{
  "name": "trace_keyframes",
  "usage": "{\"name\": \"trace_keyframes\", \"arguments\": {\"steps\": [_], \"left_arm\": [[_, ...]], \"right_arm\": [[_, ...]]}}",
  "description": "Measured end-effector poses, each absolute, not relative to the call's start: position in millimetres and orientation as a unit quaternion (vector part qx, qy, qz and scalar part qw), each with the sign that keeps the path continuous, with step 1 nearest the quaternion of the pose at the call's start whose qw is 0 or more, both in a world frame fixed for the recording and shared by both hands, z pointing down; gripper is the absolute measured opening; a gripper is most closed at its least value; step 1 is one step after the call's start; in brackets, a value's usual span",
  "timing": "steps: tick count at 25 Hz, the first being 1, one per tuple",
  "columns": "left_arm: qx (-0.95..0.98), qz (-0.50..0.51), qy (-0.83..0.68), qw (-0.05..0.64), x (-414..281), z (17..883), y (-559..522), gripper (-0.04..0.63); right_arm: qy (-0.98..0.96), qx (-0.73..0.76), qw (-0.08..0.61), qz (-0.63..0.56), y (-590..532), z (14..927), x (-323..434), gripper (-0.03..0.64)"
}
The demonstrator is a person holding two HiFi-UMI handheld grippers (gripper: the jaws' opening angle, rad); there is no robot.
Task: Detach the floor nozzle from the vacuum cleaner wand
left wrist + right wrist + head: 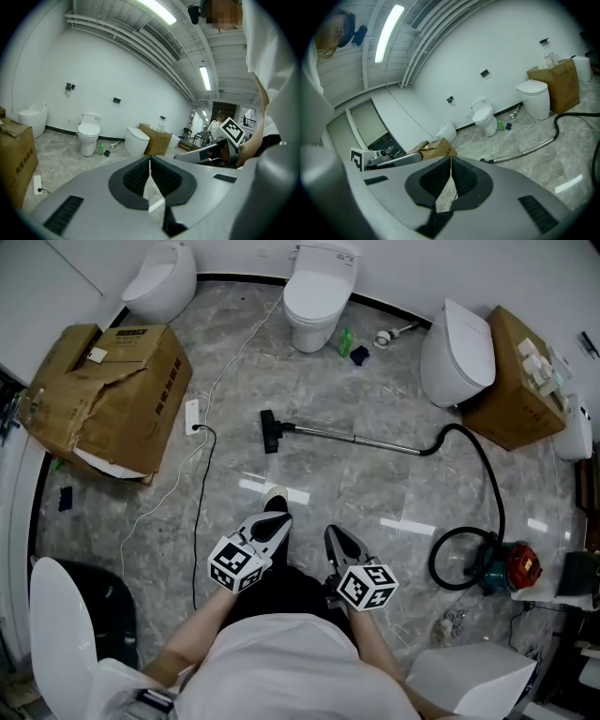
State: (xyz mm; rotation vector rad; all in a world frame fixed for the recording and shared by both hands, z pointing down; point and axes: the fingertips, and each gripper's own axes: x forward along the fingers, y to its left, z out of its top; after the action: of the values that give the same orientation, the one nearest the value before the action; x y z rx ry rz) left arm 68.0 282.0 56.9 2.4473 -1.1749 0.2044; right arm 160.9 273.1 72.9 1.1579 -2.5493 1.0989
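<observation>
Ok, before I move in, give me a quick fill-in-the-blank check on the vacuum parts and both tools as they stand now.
1. In the head view, the floor nozzle sits at the ____ end of the wand.
2. The left tool and the right tool are both empty, with their jaws ____.
3. The hose joining the wand to the vacuum body is ____ in colour.

Missing words: left; shut; black.

Shiny metal wand (354, 437); glossy marble-look floor (356, 493); creased cardboard box (112, 395).
</observation>
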Motion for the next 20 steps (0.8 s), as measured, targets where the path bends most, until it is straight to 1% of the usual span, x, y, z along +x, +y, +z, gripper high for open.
{"name": "trace_keyframes", "arguments": {"steps": [10,14,20], "left_arm": [[0.89,0.082,-0.393,0.215,56.3,58.9,195.2,0.011],[0.89,0.081,-0.392,0.219,38.2,58.9,162.8,0.011],[0.891,0.082,-0.39,0.218,10.6,56.3,119.9,0.011]], "right_arm": [[-0.834,0.403,0.067,0.371,200.3,70.1,147.3,0.017],[-0.835,0.405,0.076,0.365,165.5,69.7,132.4,0.017],[-0.836,0.403,0.068,0.366,119.2,68.2,105.0,0.017]]}}
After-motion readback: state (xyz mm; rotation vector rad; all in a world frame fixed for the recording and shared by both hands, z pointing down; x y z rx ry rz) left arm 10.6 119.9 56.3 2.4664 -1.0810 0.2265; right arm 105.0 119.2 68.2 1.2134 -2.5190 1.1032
